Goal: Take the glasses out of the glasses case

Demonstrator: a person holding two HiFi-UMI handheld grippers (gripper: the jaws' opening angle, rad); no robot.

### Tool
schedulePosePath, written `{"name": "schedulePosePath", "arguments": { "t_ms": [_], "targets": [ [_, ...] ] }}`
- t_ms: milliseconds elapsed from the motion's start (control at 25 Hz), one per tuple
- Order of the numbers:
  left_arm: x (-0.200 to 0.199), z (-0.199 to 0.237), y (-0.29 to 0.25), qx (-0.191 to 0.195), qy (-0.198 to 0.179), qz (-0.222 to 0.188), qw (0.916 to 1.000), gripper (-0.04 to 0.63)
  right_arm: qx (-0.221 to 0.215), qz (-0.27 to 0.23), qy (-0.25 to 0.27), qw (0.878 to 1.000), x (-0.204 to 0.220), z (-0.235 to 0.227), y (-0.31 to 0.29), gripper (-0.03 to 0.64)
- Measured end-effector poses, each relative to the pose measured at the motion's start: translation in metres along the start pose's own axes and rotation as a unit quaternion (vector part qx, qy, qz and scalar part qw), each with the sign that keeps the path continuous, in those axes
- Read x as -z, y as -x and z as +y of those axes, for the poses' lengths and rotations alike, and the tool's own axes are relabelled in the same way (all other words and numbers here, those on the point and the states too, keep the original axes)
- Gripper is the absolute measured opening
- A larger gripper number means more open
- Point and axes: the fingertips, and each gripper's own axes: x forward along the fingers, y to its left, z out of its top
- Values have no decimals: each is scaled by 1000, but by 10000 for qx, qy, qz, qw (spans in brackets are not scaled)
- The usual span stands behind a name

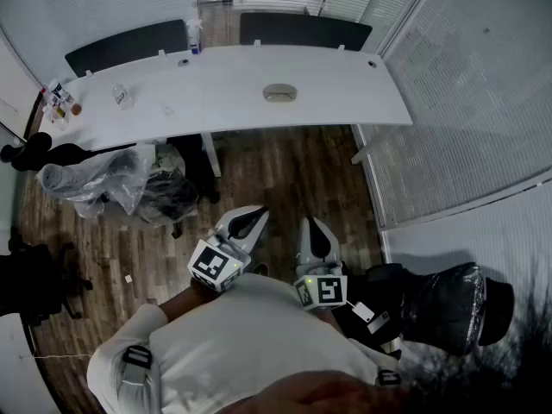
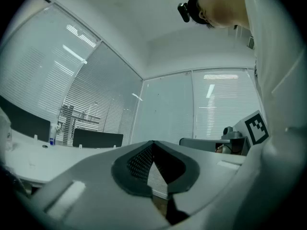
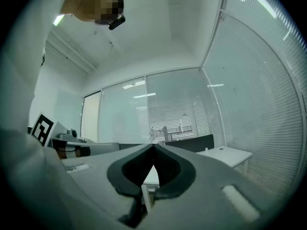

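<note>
The glasses case (image 1: 279, 92), a small grey-beige oval, lies closed on the long white table (image 1: 345, 84) far ahead, right of its middle. Both grippers are held close to my body, well short of the table and above the wooden floor. My left gripper (image 1: 257, 215) is shut and holds nothing; in its own view the tips (image 2: 153, 143) meet and point across the room toward the table. My right gripper (image 1: 312, 225) is shut too and holds nothing, its jaws (image 3: 153, 147) pressed together. The glasses are not visible.
A spray bottle (image 1: 193, 34), a clear cup (image 1: 122, 96) and small bottles (image 1: 60, 102) stand on the table's left part. Black chairs (image 1: 304, 31) stand behind it. Plastic bags (image 1: 103, 179) lie under its left end. A black bag (image 1: 440, 304) sits at my right. Blinded glass walls enclose the room.
</note>
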Motion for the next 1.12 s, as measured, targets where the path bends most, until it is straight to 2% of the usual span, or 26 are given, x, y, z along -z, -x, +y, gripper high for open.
{"name": "schedulePosePath", "arguments": {
  "t_ms": [360,560,840,1120],
  "targets": [
    [-6,1,2,8,135,-24,9999,3,48,-22,-21,10000,0,3,-1,-2],
    [-5,-1,1,18,169,-5,9999,3,-128,-59,-185,9997,0,8,-1,2],
    [3,-1,-3,11,182,33,9998,3,-199,-24,-158,9997,1,7,-3,2],
    [10,-9,-17,-16,159,61,9999,3,-216,-61,-72,9997,0,-12,1,2]
  ]
}}
